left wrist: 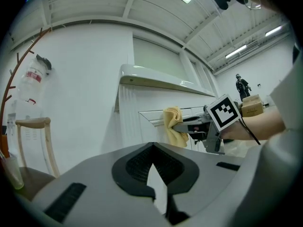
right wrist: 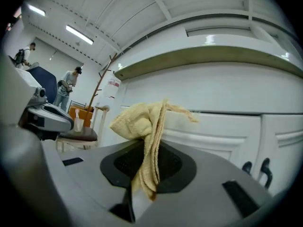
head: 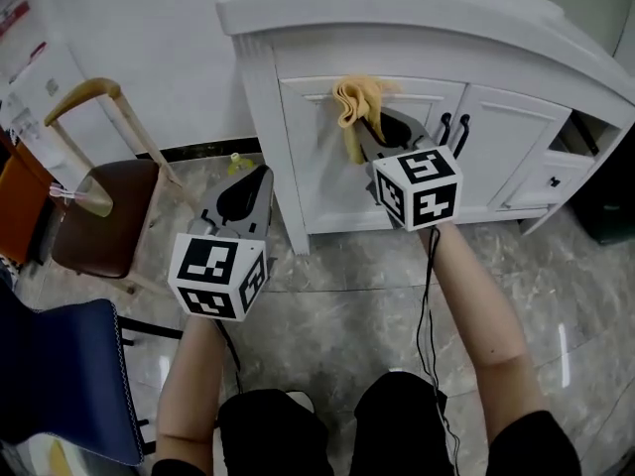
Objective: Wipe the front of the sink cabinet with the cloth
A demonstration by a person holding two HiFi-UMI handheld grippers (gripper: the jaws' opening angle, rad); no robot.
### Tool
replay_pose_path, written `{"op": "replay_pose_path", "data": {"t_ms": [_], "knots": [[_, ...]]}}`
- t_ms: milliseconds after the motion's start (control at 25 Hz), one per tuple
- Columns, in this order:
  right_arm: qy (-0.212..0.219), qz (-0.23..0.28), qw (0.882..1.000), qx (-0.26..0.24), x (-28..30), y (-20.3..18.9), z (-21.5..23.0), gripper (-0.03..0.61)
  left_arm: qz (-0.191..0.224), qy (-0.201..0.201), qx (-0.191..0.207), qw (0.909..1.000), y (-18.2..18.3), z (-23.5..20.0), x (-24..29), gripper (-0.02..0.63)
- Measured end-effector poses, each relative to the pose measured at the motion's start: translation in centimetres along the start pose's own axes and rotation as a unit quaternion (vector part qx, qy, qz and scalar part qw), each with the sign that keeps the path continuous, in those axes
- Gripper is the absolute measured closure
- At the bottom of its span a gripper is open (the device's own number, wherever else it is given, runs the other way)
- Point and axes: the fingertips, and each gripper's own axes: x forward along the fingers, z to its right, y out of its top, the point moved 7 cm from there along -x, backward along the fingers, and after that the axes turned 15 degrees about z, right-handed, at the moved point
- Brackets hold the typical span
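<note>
In the head view the right gripper reaches forward to the sink cabinet and is clamped on the cloth, which is yellow. The cloth sits bunched at the top edge of the left door, near that door's upper right corner, and one tail hangs down over the panel. I think it is held so high because wiping goes best from the top downward. The left gripper hangs lower, near the left corner of the cabinet and well apart from the cloth. It has no part in the wiping, so probably it is held aside. A wooden chair stands on the floor to the left of the cabinet.

The left gripper view shows its own jaws together, with only a thin slit and nothing between them. From this side one sees what the head view does not: the cloth seems to lie against the door frame, under the overhanging counter edge.

The right gripper view shows the grip itself, which the marker cube partly hides in the head view. The cloth is pinched between the two pads, folded lengthways, and its upper part opens in a loose bunch above them. Two dark handles stand at the lower right, where the doors meet.
</note>
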Motion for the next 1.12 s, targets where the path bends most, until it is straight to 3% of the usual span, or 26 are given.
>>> {"op": "replay_pose_path", "data": {"t_ms": [400,560,720,920,1120], "knots": [[-0.129,-0.035,0.991,-0.031,-5.7,0.6,7.9,0.5,0.013,-0.048,-0.02,0.9986,-0.8,2.8,2.4,0.6],[-0.16,-0.04,0.986,-0.017,-6.9,0.6,9.4,0.5,0.028,-0.055,-0.029,0.9977,-1.2,3.2,3.0,0.6],[-0.186,-0.044,0.982,-0.006,-7.3,0.6,9.4,0.499,0.018,-0.047,-0.044,0.9978,-3.2,2.4,2.7,0.6],[-0.164,-0.032,0.986,0.014,-6.9,0.9,7.0,0.5,0.013,-0.034,-0.036,0.9987,-3.5,1.0,2.1,0.6],[-0.07,-0.001,0.996,0.055,-4.6,0.3,1.2,0.5,0.015,-0.026,-0.031,0.9991,-3.0,0.1,1.5,0.6]]}}
